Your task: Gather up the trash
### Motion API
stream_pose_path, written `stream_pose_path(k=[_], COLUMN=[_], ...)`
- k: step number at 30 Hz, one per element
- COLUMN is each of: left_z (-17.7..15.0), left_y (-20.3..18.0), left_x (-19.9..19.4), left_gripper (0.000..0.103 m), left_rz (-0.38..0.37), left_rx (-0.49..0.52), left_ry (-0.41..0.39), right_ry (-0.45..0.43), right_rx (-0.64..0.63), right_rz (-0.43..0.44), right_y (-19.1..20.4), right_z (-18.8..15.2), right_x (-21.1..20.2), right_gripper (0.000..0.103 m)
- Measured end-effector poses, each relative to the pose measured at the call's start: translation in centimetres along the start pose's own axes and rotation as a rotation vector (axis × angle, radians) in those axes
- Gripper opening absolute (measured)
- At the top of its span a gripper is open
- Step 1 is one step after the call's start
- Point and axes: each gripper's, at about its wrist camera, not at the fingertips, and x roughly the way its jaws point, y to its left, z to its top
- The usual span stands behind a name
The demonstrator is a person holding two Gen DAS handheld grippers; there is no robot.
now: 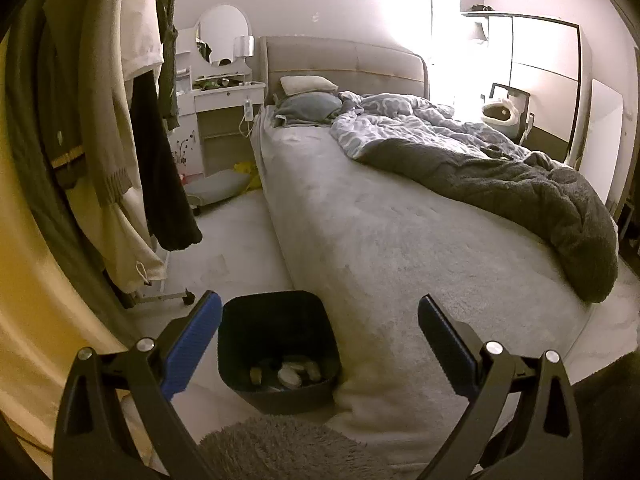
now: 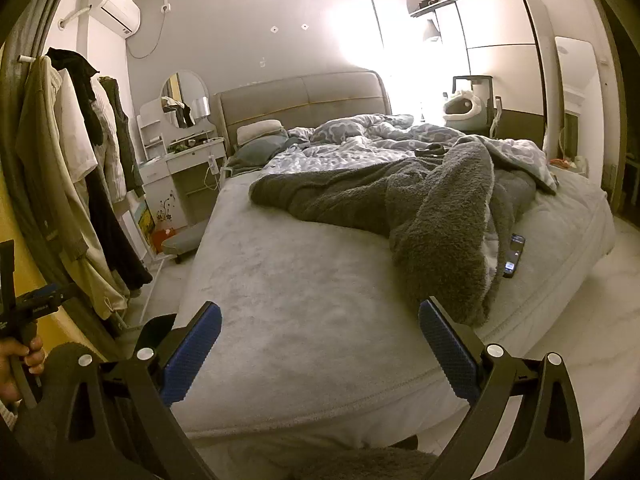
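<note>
A black trash bin (image 1: 276, 344) stands on the floor against the near left corner of the bed, with several pieces of trash (image 1: 294, 372) at its bottom. My left gripper (image 1: 320, 308) is open and empty, held above the bin and the bed corner. My right gripper (image 2: 320, 316) is open and empty, held over the bare near end of the bed (image 2: 288, 280). The bin's dark rim (image 2: 158, 326) shows at the lower left of the right wrist view. No loose trash shows on the bed.
A rumpled grey blanket (image 2: 420, 208) and patterned duvet (image 1: 400, 124) cover the far right of the bed. A phone (image 2: 514, 256) lies by the blanket. Hanging clothes on a rack (image 1: 120, 140) crowd the left. A dresser with mirror (image 1: 224, 80) stands beyond.
</note>
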Motion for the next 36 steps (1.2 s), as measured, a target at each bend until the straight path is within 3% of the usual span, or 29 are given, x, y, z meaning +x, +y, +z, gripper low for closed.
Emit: stream_pose_path(k=[36], left_z=[0.09], left_y=[0.05], left_x=[0.07], left_gripper=[0.100], left_rz=[-0.005], left_rx=[-0.012], left_ry=[0.009], right_ry=[0.003], right_rx=[0.000], right_rz=[-0.001], right_y=[0.17], right_z=[0.08], right_x=[-0.12], right_gripper=[0.100])
